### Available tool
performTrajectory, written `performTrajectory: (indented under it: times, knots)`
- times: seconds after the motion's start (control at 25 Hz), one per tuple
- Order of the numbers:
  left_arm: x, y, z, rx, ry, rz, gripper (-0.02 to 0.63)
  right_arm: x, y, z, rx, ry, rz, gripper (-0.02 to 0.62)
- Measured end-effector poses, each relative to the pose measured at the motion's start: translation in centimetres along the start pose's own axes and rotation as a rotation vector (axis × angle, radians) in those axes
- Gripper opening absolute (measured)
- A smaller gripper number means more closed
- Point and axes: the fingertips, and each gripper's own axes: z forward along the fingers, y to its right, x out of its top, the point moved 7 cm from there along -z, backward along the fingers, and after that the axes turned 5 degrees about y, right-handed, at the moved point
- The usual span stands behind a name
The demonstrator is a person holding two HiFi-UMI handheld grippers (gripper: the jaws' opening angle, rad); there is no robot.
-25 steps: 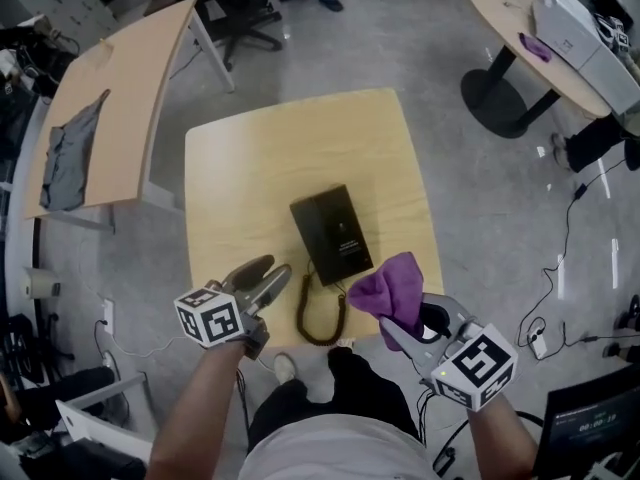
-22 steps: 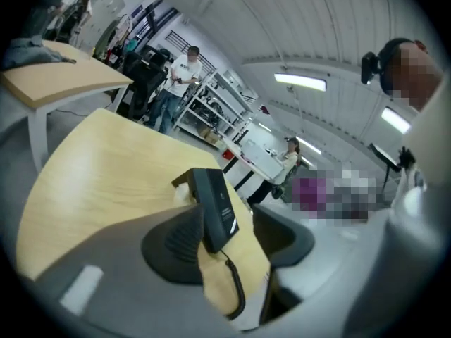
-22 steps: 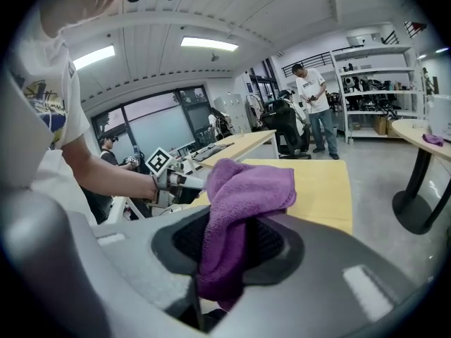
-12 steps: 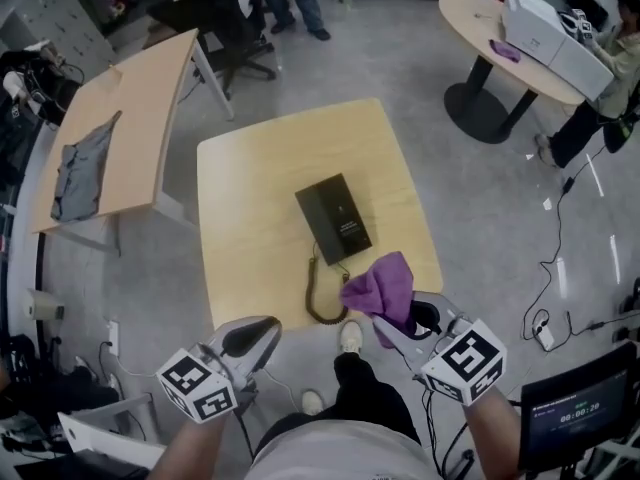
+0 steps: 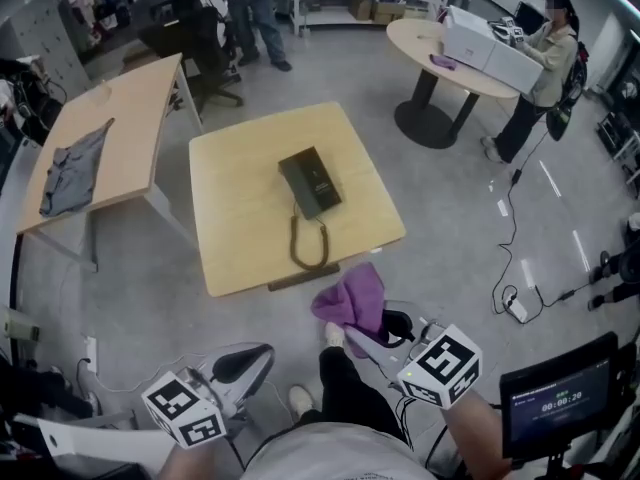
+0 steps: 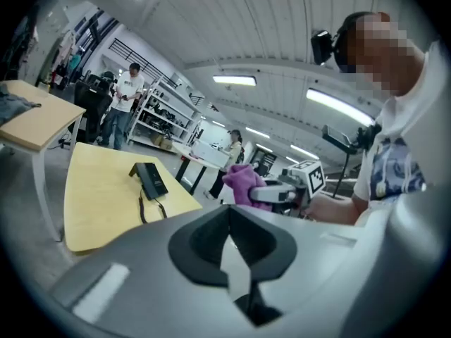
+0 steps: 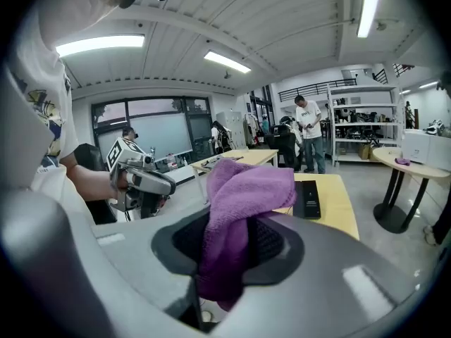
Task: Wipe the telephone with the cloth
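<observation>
Grippers first, head view: the right gripper (image 5: 362, 338) is clamped on a crumpled purple terry cloth (image 5: 352, 303), held off the near edge of the square pale wooden table (image 5: 240, 238). The left gripper (image 5: 258, 356) hangs at lower left, also off the table. The flat black rectangular plastic telephone (image 5: 309, 182) lies near the table centre. Its coiled black cord (image 5: 305, 246) loops toward the near edge. Cloth and telephone are well apart.

Left gripper view: the jaws have just been closing and meet, with nothing between them.

Right gripper view: soft, napped fabric bulges between and above the jaws, folded over itself. The telephone casing beyond looks smooth, hard and matte.

Status, as a judgement: no wiping contact exists at present. Whether the casing has been wiped cannot be told. The cloth must reach the telephone for any wipe.
</observation>
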Motion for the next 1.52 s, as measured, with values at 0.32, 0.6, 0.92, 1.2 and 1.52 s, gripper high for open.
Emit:
performTrajectory:
  times: [0.32, 0.6, 0.92, 1.2, 1.52]
  knots:
    - [-1.7, 5.2, -3.5, -0.022, 0.001, 0.037, 0.003, -0.8, -6.6, -3.5, 0.037, 0.002, -0.040, 0.117]
    - [-3.1, 9.0, -2.0, 0.024, 0.003, 0.046, 0.003, -0.9, -6.5, -7.9, 0.063, 0.030, -0.078, 0.117]
    - [-4.5, 16.2, 3.2, 0.026, 0.033, 0.077, 0.003, -3.3, -4.9, -15.0, 0.085, 0.046, -0.087, 0.117]
    - [-7.2, 20.6, 5.3, 0.062, -0.001, 0.053, 0.003, -5.4, -4.4, -18.9, 0.140, 0.038, -0.090, 0.117]
    - [-7.8, 22.4, 5.9, 0.022, -0.028, 0.068, 0.003, -5.8, -5.6, -20.7, 0.113, 0.053, -0.098, 0.115]
